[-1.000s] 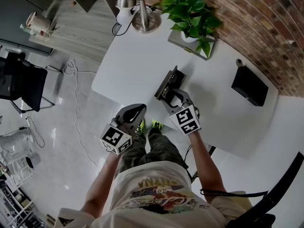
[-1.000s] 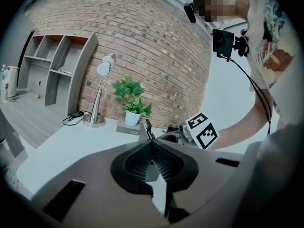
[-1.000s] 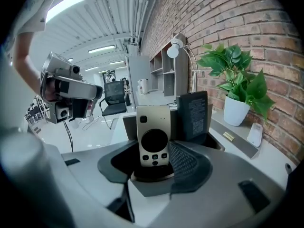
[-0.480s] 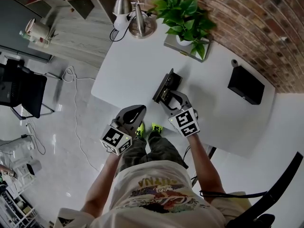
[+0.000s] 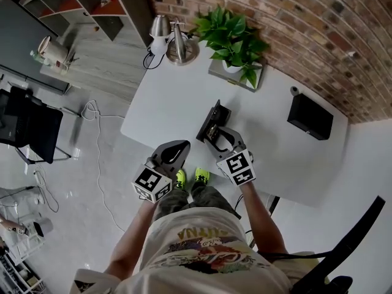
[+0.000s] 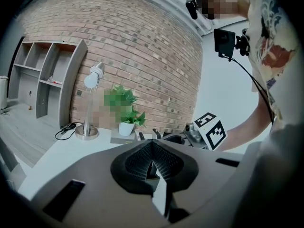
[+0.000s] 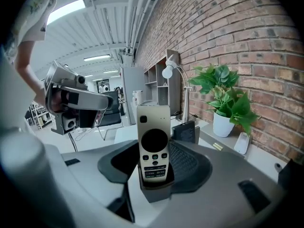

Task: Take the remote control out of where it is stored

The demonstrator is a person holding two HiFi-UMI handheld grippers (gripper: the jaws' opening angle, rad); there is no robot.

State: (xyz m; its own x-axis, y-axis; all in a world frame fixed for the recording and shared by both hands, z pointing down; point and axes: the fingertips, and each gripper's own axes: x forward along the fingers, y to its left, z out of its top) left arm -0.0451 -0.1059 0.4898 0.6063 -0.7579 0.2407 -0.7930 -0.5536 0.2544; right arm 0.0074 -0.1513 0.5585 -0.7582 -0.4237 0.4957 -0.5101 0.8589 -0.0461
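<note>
While upright, remote [image 7: 153, 141] in right tool [image 7: 153, 167].

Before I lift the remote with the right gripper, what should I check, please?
1. Remote stands between the jaws of the right gripper: ok.
2. Those jaws press on it: cannot tell.
3. Remote upright: ok.
4. Remote free of the grey holder: not ok, its lower end sits inside.
5. Left gripper empty, jaws shut, apart from the remote: ok.

Beige remote control [image 7: 153, 141], white table [image 5: 171, 97], red-brick wall [image 5: 306, 17]
</note>
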